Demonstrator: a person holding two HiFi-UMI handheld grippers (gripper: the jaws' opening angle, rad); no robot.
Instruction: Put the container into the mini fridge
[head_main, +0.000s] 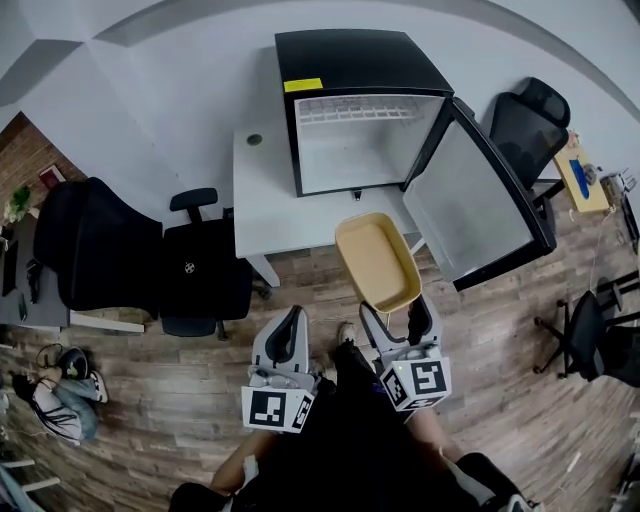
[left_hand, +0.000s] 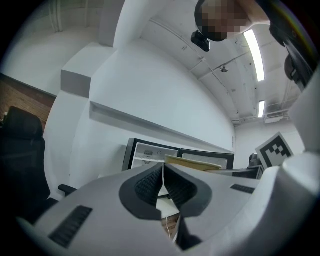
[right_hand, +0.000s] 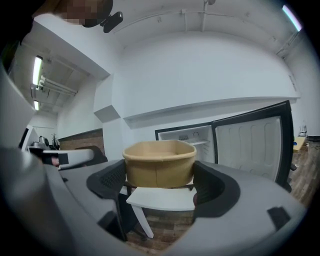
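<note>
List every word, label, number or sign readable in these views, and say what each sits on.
No text here is legible.
Yellow sticker on the black mini fridge: too small to read.
Black-and-white square markers on the cubes of the left gripper and right gripper: patterns only, no words.
Tan paper container: no print visible.

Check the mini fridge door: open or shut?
Open: the door stands wide to the right, baring the mini fridge's white interior.
</note>
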